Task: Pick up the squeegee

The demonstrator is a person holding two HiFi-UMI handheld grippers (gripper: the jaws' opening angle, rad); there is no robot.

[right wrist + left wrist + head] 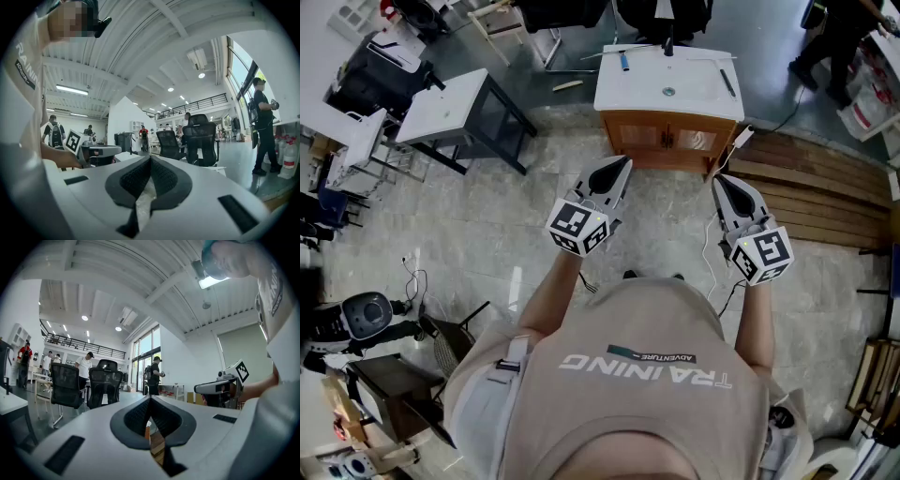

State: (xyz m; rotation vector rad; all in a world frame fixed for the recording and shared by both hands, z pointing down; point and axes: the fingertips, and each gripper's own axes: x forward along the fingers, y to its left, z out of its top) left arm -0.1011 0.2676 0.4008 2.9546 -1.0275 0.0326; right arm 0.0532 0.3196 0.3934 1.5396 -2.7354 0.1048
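A white sink top (628,92) on a wooden cabinet (667,139) stands ahead of me. On it lie a short blue-handled tool (624,62) and a thin dark tool (727,82); I cannot tell which is the squeegee. My left gripper (625,162) is level and shut on nothing, its tip just short of the cabinet front. My right gripper (718,179) hovers beside it, also shut and holding nothing. In the left gripper view the jaws (150,399) meet at their tips, and in the right gripper view the jaws (150,158) do the same.
A faucet (668,45) stands at the back of the sink top. A white side table (450,105) is to the left and wooden planks (825,197) lie on the floor to the right. A cable (710,253) runs along the floor. Office chairs (201,136) and people (262,126) stand further off.
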